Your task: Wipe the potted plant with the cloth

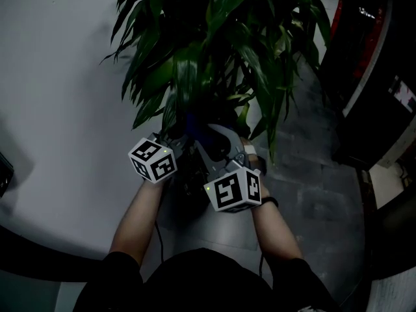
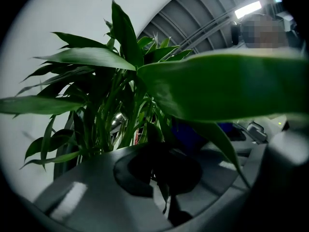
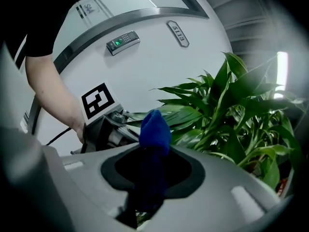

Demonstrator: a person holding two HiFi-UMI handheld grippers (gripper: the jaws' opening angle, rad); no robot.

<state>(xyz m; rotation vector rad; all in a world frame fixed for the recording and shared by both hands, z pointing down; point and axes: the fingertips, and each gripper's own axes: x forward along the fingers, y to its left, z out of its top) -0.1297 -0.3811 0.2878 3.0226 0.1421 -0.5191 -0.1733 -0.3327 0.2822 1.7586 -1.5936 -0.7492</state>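
Bunched blue cloth [image 3: 154, 127] apparently touching green potted plant [image 1: 214, 51]

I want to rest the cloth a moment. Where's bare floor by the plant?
Grey tiled floor lies bare right of the green potted plant, up to the dark cabinet. It is crowded at the plant's base, under its drooping leaves.

Both bare forearms, the left forearm [image 1: 138, 220] and the right forearm [image 1: 276, 229], are stretched forward side by side toward the potted plant [image 1: 214, 51]. The left gripper [image 2: 166, 197] is pushed in under the plant's foliage, jaws closed on a dark leaf [image 2: 164, 187]. The right gripper [image 3: 147, 187] is held beside the plant, jaws clamped on a blue cloth [image 3: 154, 129].
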